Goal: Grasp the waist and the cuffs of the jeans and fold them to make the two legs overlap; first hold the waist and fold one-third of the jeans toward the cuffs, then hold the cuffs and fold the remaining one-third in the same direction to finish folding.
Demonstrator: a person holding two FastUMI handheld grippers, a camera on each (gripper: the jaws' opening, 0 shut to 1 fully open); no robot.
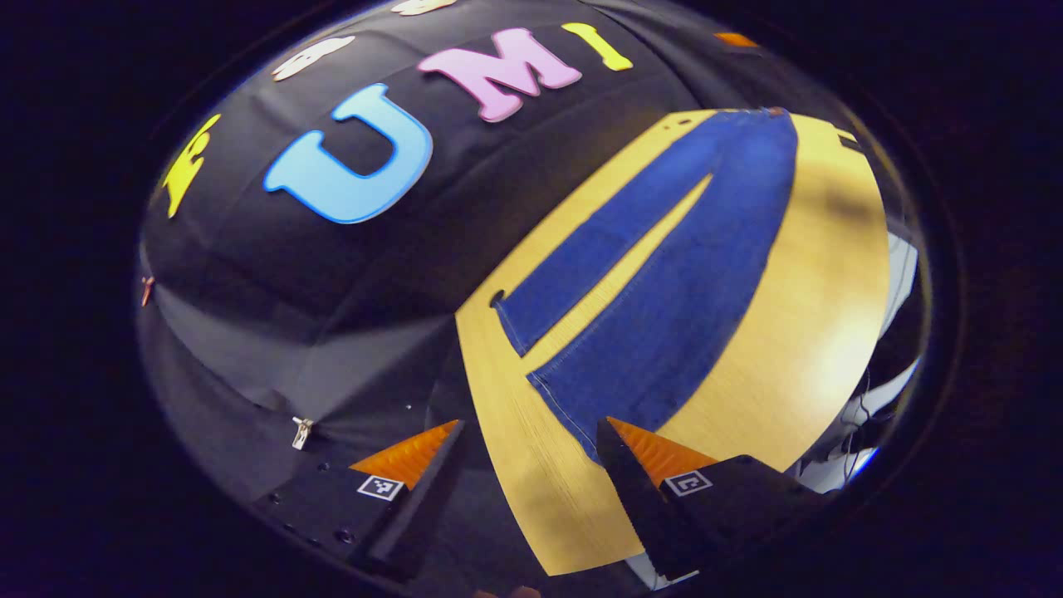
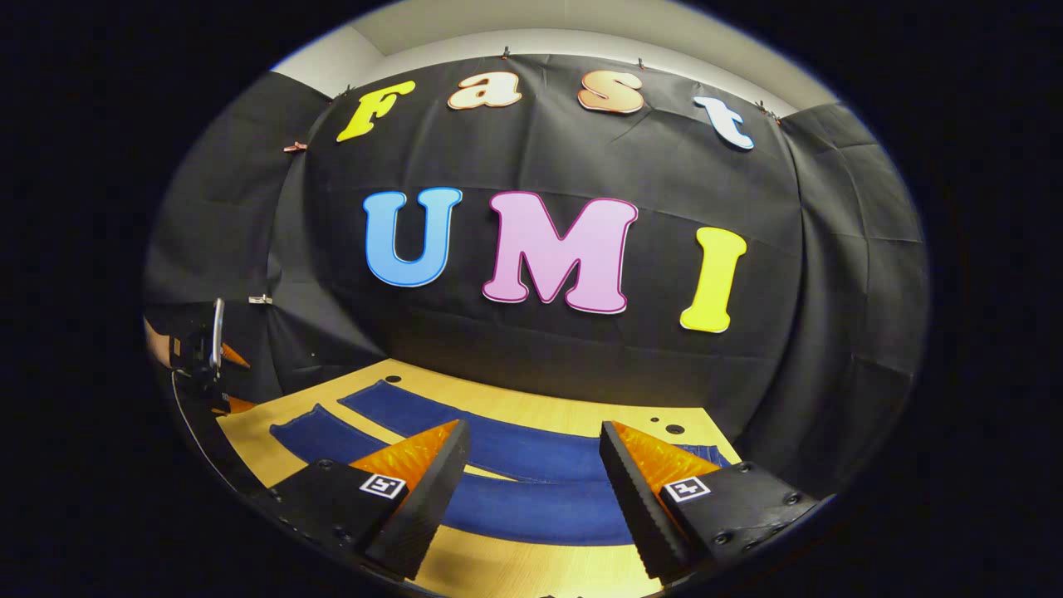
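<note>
While dark blue denim jeans (image 1: 664, 282) lie flat, legs apart, on light wooden bench (image 1: 797, 349), left tool (image 1: 531, 465) and right tool (image 2: 531, 473) hover above, both wide, holding nothing.

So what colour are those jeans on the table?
The jeans are deep blue, seen best in the left gripper view.
</note>
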